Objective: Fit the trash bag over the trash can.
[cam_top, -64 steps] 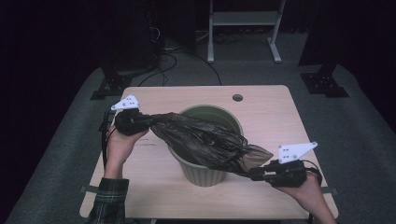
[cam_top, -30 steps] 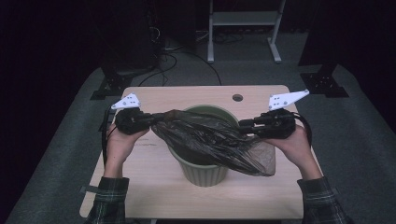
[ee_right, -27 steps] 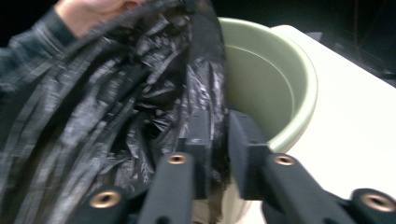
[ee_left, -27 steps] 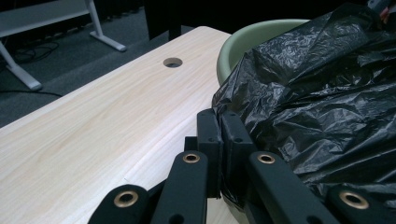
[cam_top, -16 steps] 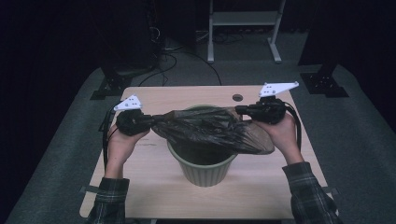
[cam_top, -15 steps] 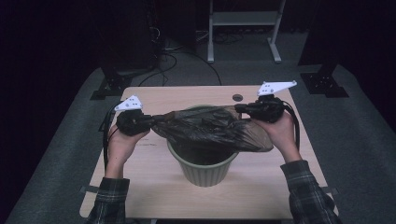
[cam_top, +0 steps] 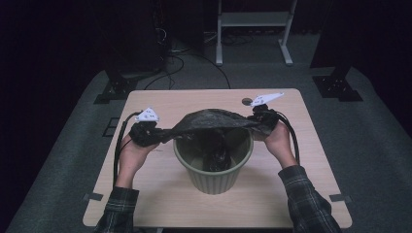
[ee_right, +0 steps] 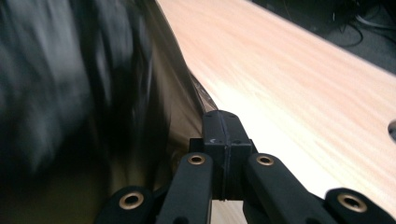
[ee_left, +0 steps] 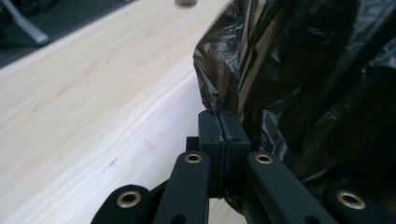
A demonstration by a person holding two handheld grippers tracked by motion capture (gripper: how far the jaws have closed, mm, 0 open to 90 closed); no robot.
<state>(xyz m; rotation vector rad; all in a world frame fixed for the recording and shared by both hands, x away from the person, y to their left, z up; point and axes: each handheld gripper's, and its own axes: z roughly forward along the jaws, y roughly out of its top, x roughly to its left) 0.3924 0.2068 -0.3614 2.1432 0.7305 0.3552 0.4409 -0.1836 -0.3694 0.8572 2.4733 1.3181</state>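
No readable writing on anything we see. Our left gripper [cam_top: 145,132] pinches the black bag [cam_top: 214,121], stretched over the green bin [cam_top: 214,177]; our right gripper [cam_top: 264,116] clamps its other edge. Bare table [cam_top: 311,165] either side.

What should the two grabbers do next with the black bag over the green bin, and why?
Probably lower both edges down around the bin's rim. The left gripper and right gripper each pinch an edge of the black bag, stretched above the green bin, with part already hanging inside.
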